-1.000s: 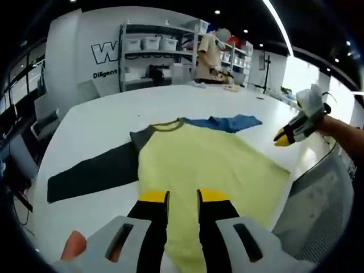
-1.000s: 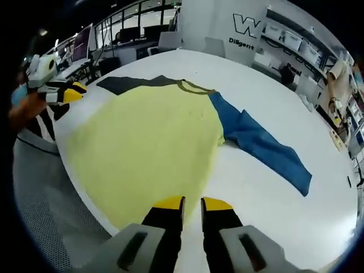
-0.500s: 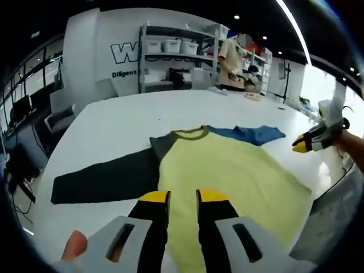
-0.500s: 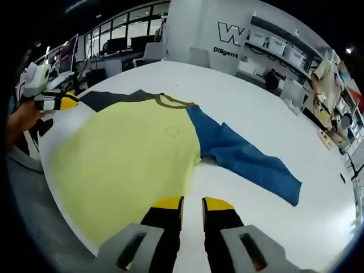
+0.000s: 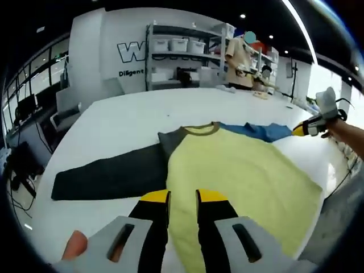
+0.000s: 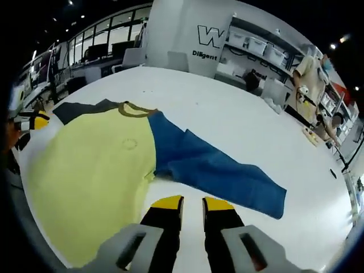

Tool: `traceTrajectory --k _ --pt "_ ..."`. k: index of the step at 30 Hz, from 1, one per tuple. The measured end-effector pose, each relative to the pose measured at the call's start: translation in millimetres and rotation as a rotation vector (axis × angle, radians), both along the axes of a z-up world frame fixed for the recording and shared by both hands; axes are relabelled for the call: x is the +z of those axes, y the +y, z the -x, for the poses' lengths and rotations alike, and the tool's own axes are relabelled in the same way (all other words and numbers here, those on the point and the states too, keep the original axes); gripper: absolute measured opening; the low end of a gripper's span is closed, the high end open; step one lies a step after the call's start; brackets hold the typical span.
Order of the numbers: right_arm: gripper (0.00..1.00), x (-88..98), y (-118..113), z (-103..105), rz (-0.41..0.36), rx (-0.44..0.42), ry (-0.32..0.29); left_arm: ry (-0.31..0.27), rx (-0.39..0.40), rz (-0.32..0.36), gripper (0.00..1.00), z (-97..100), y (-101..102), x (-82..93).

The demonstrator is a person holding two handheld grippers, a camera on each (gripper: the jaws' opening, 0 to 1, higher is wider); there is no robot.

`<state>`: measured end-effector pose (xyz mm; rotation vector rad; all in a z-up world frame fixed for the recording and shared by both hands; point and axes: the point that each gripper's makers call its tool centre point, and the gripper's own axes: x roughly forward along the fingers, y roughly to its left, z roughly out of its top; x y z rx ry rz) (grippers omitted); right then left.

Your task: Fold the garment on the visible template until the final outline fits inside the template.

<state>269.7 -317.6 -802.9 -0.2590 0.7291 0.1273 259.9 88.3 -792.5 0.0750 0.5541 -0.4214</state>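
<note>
Since a second ago our left gripper (image 5: 182, 196) has drifted toward the dark sleeve (image 5: 108, 177), which now shows in full. In the left gripper view its jaws hover slightly parted, empty, above the shirt (image 5: 239, 185), which lies flat on the table (image 5: 114, 119); the right gripper (image 5: 301, 129) hangs beyond the blue sleeve (image 5: 259, 131).

In the right gripper view that gripper (image 6: 192, 202) hovers above the blue sleeve (image 6: 216, 170), jaws slightly parted, holding nothing. No template outline is visible to us. We judge folding has not begun; next, each gripper should pinch a sleeve and fold it inward.
</note>
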Motion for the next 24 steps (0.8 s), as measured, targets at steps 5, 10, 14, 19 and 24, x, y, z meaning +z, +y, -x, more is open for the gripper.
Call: traceTrajectory --k 5,10,14,19,24 --pt "0.10 -1.1 -26.5 -14.7 -0.005 -0.057 -0.024 0.005 -0.005 -0.005 0.14 0.5 -0.7 -1.9" --pt "0.11 -4.8 -54.4 -25.3 -0.004 -0.111 -0.033 0.003 -0.006 -0.007 0.14 0.0 -0.1 -2.7" --pt "0.11 -6.0 -71.4 -31.8 0.003 -0.139 -0.039 0.008 -0.005 -0.009 0.14 -0.5 0.1 -4.6" --pt "0.12 -7.9 -106.7 -40.0 0.024 -0.192 -0.046 0.015 -0.003 -0.012 0.13 -1.1 1.9 -7.0" --pt "0.12 -11.0 -132.5 -44.8 0.020 -0.243 -0.051 0.026 -0.002 -0.017 0.13 -1.5 3.8 -10.8"
